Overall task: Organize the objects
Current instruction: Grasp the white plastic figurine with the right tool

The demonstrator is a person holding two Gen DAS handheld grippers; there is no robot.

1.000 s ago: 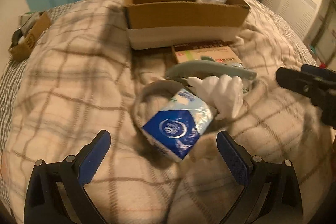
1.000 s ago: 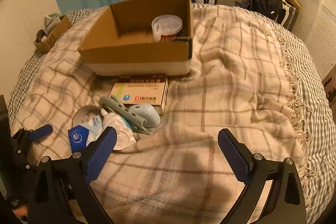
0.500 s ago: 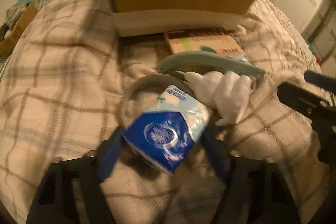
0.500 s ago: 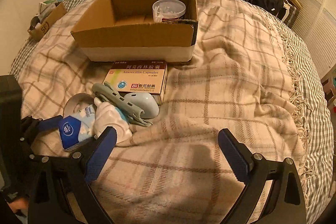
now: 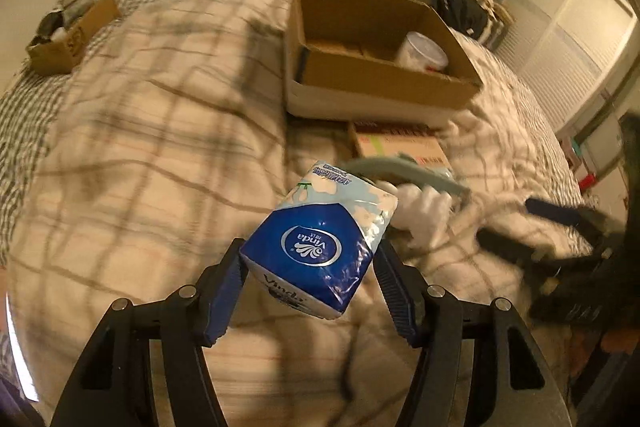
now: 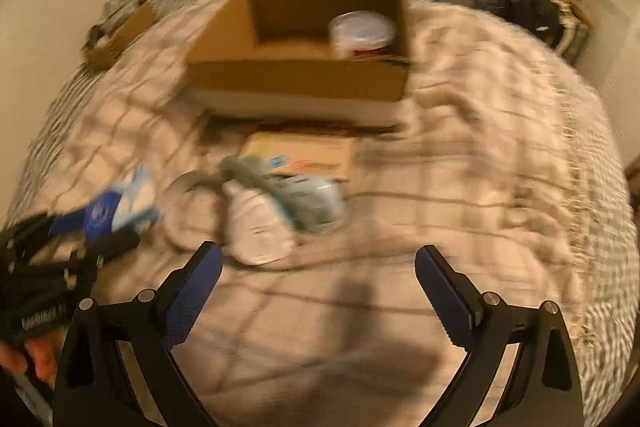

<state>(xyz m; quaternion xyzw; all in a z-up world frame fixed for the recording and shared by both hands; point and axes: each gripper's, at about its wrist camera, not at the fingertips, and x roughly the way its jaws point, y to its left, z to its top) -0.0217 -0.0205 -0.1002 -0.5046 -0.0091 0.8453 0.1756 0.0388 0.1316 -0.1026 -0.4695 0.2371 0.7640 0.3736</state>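
Left gripper [image 5: 310,269] pinches tissue pack [image 5: 320,241], lifted above blanket, long axis pointing toward cardboard box [image 5: 372,67] ahead and slightly right. Right gripper [image 6: 318,277] spread, holding nothing, before white glove [image 6: 256,227], box beyond it.

The whole view is smeared by motion blur. The right gripper [image 6: 318,285] sits low in the frame with its 2 blue-padded fingers [image 6: 196,283] spread wide, nothing between them, above a plaid blanket [image 6: 460,195]. At the left edge the left gripper [image 6: 80,247] grips a blue tissue pack [image 6: 116,207]. Just right of it lies a clear tape ring [image 6: 188,211], then a white glove [image 6: 256,227] touching a grey-blue plastic object [image 6: 300,195]. Behind them a flat medicine box [image 6: 304,155] lies in front of an open cardboard box [image 6: 296,79], which holds a lidded tub [image 6: 362,33]. A smaller box [image 6: 120,35] sits far left.
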